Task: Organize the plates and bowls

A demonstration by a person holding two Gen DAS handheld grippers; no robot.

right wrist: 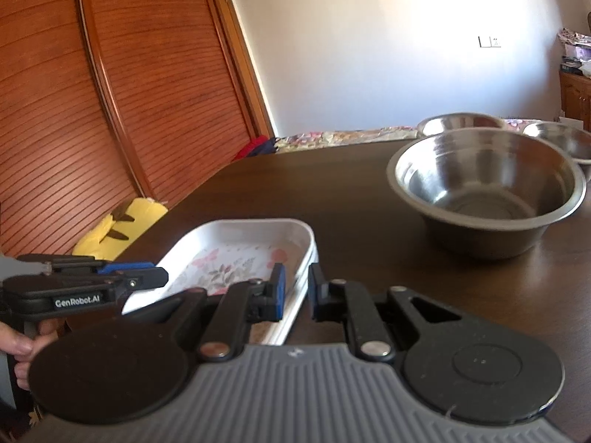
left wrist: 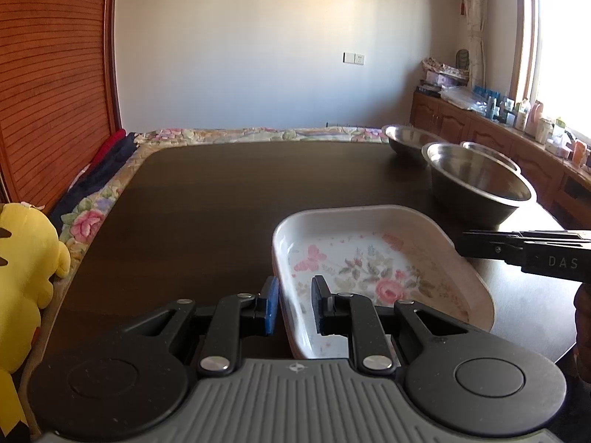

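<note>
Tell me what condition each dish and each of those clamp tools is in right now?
Floral dish: empty, upright, gripped on two opposite walls.
Left gripper: shut on the dish's left wall.
Right gripper: shut on the dish's right wall.
Nearest steel bowl: empty, upright on the table, untouched.
Two farther steel bowls: upright, not stacked; contents cannot be seen.

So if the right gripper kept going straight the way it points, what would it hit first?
The right gripper is already clamped on the near wall of the floral dish. Pushed on, it would likely drive the dish over bare table; the nearest steel bowl sits off to the right.
</note>
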